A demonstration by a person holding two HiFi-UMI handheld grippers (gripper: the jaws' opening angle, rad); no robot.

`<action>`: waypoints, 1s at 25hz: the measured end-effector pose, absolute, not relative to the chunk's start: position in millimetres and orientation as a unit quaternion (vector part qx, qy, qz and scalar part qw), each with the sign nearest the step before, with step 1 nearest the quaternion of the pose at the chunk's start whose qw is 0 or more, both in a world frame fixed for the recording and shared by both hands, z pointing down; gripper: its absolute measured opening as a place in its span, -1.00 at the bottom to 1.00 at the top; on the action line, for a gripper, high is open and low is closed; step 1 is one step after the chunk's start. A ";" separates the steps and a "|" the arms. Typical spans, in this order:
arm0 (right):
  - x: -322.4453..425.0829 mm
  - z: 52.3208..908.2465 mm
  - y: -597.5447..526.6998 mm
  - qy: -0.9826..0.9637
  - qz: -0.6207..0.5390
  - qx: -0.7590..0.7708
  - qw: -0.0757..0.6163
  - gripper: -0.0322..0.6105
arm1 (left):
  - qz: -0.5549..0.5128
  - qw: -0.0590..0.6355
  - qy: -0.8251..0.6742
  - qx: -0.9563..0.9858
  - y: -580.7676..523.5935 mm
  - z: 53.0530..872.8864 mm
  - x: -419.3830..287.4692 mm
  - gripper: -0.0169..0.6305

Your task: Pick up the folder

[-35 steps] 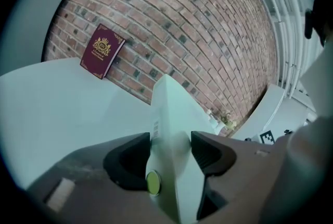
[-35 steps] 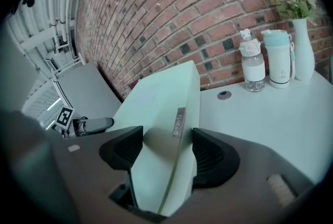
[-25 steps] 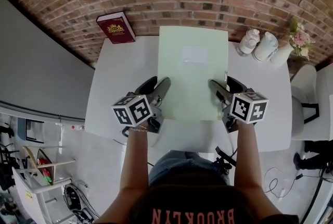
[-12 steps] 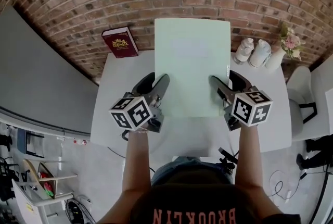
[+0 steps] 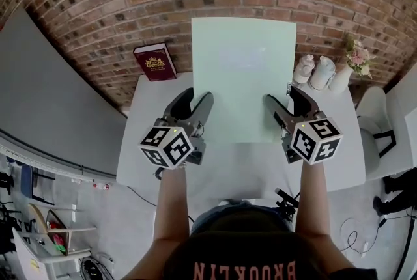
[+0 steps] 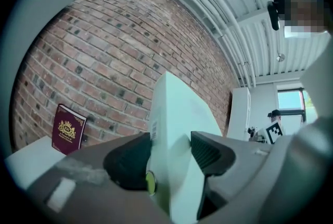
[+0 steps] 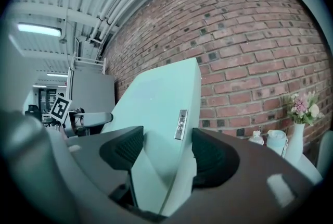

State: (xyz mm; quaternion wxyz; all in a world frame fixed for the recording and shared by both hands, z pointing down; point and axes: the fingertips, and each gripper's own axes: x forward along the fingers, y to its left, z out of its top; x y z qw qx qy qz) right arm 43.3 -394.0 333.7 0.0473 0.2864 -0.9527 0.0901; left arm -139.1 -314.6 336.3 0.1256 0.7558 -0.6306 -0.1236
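So you've got the folder pinched from both sides: the left gripper is clamped on its left edge and the right gripper on its right edge, both down toward the near end, and each gripper view shows the pale green sheet sandwiched right between the pads. It looks to be up off the white table, tilted with the far edge raised against the brick wall. The maroon book sits far left, and the little bottles and flower vase sit far right, all well apart from it. Handling-wise, I'd guess it's light and thin, stiff enough to hold flat but with some flex. The cover looks smooth, so it could slide in the pads if you go loose. Most of the folder hangs out beyond your grip toward the far side, so it may droop or swing there. Two-sided edge pinches like yours seem the right call; just match both hands so you don't twist or bow it. There's a small metal tab on the right edge just past the right jaws, so I'd stay off that.
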 end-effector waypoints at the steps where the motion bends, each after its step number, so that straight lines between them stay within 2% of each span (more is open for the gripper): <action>1: 44.2 330.0 -391.9 -0.953 0.082 0.287 0.042 0.03 | -0.125 0.116 -0.630 0.758 -312.9 332.6 -138.2 -0.17; 12: 55.6 287.2 -380.7 -0.951 -0.016 0.309 0.013 0.01 | -0.117 0.012 -0.622 0.774 -304.2 292.4 -124.5 -0.17; 25: 54.5 266.9 -379.1 -0.947 -0.054 0.318 -0.010 -0.02 | -0.120 -0.014 -0.623 0.773 -305.8 274.7 -125.8 -0.17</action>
